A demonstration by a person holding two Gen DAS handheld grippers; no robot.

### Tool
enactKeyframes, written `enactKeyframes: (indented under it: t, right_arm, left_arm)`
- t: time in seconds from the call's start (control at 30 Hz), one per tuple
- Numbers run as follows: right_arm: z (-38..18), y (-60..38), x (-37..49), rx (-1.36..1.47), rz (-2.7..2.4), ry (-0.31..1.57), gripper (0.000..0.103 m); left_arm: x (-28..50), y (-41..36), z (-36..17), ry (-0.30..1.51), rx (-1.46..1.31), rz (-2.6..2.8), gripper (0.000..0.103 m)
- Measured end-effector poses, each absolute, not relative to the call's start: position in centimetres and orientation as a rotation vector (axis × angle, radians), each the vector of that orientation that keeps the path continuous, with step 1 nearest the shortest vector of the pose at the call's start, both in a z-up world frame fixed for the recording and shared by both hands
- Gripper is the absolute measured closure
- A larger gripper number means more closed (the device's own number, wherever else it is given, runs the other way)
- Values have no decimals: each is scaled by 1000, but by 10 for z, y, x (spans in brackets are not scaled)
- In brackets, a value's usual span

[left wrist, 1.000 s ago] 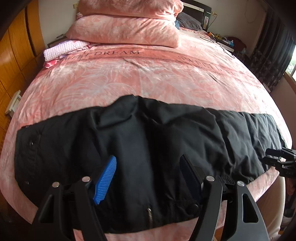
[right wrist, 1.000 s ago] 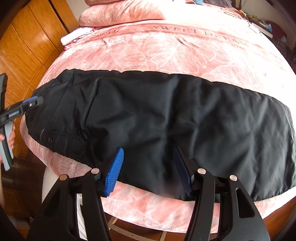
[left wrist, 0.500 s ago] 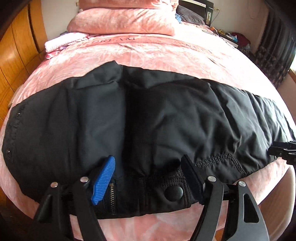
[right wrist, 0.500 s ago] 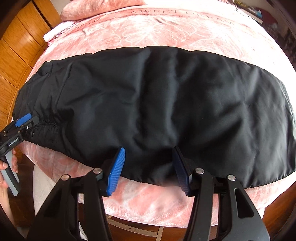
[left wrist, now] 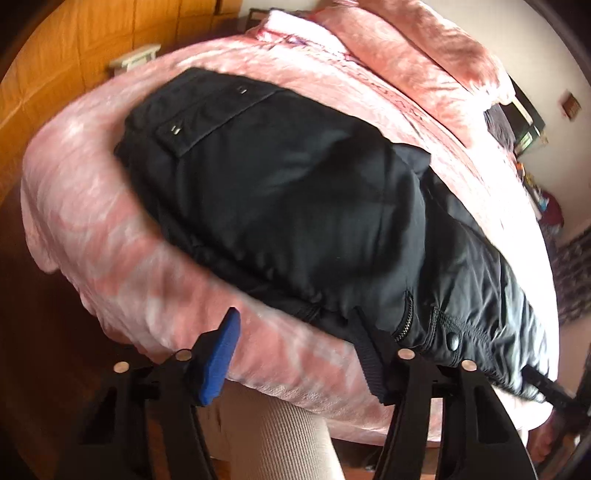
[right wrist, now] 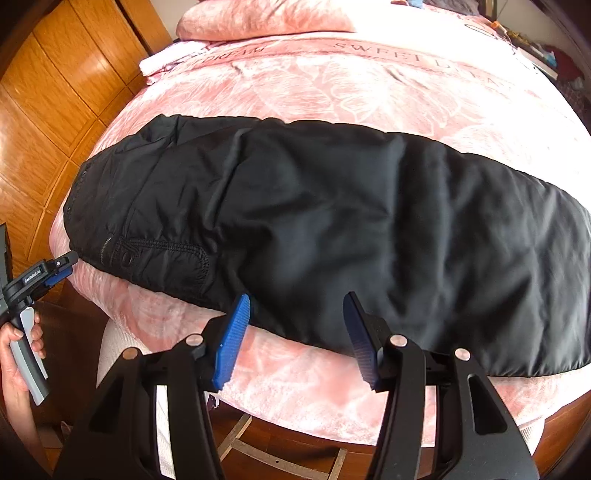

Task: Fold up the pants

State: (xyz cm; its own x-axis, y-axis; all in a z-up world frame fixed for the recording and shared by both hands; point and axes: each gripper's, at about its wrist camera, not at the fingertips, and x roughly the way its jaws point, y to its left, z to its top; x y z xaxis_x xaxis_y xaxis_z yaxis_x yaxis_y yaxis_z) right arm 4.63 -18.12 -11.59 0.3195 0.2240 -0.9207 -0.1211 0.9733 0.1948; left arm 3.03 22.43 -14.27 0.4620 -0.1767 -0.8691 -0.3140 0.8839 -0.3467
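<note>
Black pants (right wrist: 332, 221) lie flat across the near edge of a pink bed (right wrist: 369, 85), waist end to the left; they also show in the left wrist view (left wrist: 295, 206). My left gripper (left wrist: 295, 354) is open and empty, off the bed's left corner beside the waistband snap (left wrist: 451, 341); it also shows at the left of the right wrist view (right wrist: 55, 271). My right gripper (right wrist: 295, 339) is open and empty, just in front of the pants' near edge at mid-leg.
A wooden wardrobe (right wrist: 55, 92) stands on the left. Pink pillows (right wrist: 266, 18) and a folded white towel (right wrist: 162, 62) lie at the bed's head. Clutter (left wrist: 532, 140) sits at the far right. My leg in light trousers (left wrist: 280, 439) is below the left gripper.
My left gripper has swung left and back from over the waistband to the bed's corner, still open. My right gripper has pulled back slightly from the pants' edge.
</note>
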Motion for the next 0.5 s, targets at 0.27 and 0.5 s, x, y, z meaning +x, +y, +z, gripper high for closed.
enactKeyframes:
  t: [0.27,0.5]
  right_arm:
    - [-124,-165,46,58,223,1263,50]
    - [-127,-167,50,46,207,1266,48]
  left_arm:
    - [37,255,-150,1038,-812,-12,53]
    - [55,257,-155,1086,-823,-4,53]
